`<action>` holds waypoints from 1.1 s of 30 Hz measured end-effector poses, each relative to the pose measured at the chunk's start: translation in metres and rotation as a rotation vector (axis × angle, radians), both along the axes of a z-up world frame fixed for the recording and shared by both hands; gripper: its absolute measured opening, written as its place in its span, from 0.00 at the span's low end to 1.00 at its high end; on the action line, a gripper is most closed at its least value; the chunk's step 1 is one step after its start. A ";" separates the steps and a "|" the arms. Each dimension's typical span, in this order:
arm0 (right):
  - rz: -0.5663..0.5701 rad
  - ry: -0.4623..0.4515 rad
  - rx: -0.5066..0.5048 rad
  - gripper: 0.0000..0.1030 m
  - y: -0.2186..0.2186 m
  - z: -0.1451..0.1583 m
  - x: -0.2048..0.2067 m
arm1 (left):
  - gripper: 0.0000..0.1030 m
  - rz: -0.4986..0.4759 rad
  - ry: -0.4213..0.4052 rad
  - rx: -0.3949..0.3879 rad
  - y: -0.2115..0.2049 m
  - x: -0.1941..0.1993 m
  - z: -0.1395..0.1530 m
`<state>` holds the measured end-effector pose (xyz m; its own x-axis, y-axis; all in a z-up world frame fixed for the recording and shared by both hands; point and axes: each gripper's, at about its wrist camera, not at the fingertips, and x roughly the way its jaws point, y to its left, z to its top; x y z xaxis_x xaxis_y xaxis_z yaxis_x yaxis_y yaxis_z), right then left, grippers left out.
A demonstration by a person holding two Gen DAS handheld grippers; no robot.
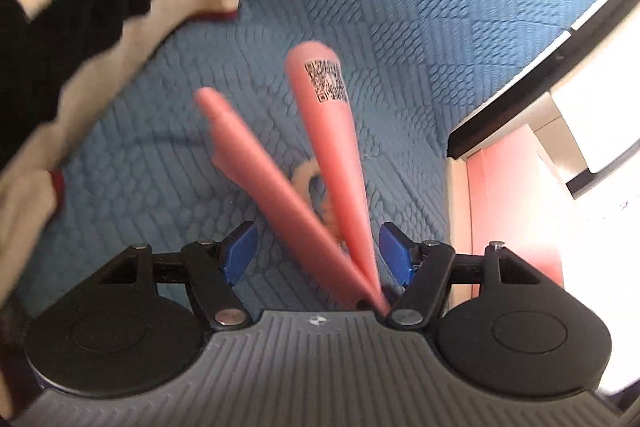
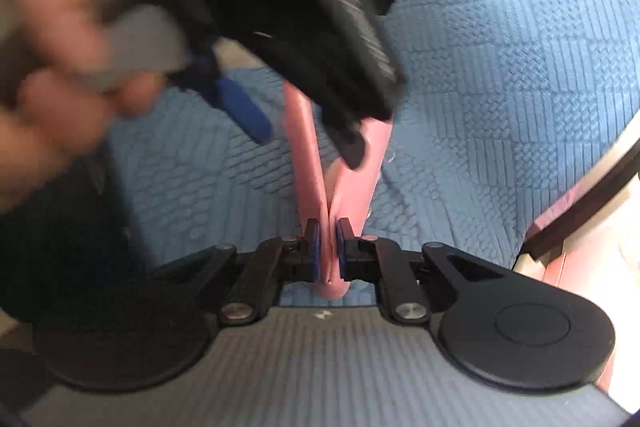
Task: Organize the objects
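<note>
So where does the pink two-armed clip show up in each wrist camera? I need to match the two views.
Left wrist: the pink clip rises from bottom centre as a V between the open left gripper, with a QR code on its right arm.
Right wrist: the pink clip sits at centre, pinched by the right gripper; its arms are partly hidden behind the other gripper.
Shared landmark: the blue textured cloth.

Blue quilted bedspread (image 1: 420, 7) beneath; bright light along the right edge.
</note>
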<state>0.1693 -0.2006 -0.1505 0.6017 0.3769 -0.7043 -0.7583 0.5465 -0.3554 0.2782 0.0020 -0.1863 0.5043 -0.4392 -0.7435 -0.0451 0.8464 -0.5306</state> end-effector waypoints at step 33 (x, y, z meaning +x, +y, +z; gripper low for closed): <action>-0.647 0.875 1.026 0.52 -0.109 -0.014 0.051 | 0.13 0.191 0.044 -0.364 0.045 0.005 -0.008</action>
<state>0.2207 -0.3101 -0.1648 0.3921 0.7578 -0.5216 -0.0581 0.5862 0.8081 0.2828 0.0473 -0.1944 0.5736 -0.5794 -0.5791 -0.2120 0.5778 -0.7882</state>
